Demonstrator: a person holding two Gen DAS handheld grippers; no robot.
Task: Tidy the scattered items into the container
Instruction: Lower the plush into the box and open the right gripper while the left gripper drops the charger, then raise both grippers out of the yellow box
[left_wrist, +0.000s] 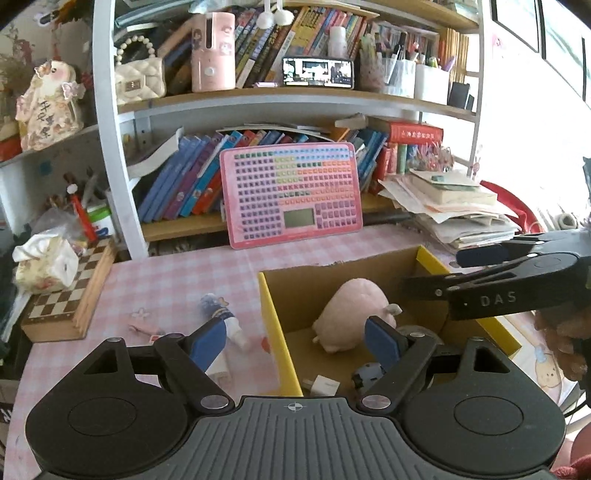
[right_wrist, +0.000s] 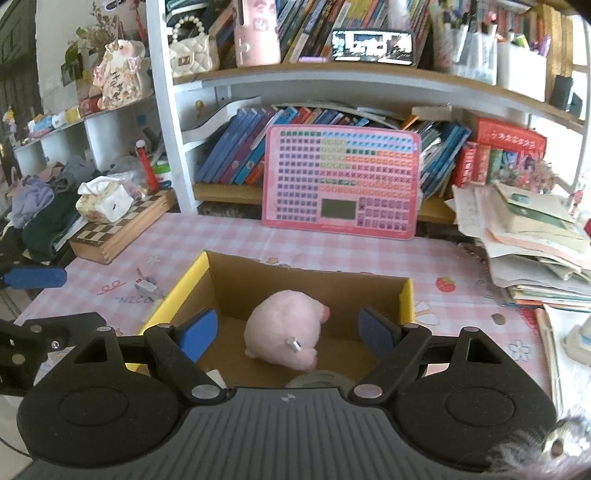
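Two pairs of tongs, both released with nothing between their pads. My left gripper (left_wrist: 295, 343) hangs over the near-left wall of the cardboard box (left_wrist: 275, 325), and my right gripper (right_wrist: 284, 332) looks straight down into it at the pink plush pig (right_wrist: 284, 336), already lying on the box floor.

What remains outside, as far as I can see, is the tube (left_wrist: 225, 332) on the pink checked tablecloth (left_wrist: 166, 280) — it lies just left of the box, partly hidden behind my left gripper's left finger (left_wrist: 208, 341). Its long axis runs from far-left to near-right, slanting toward the box wall, the dark printed end farther from me and the white end nearer.

I judge the left hand the nearer one; the right gripper sits across the box, well apart from the tube. A small pink scrap (left_wrist: 142, 326) lies further left on the cloth. To take the tube I would shift left and roll the wrist so the pads close across its narrow width, not along it.
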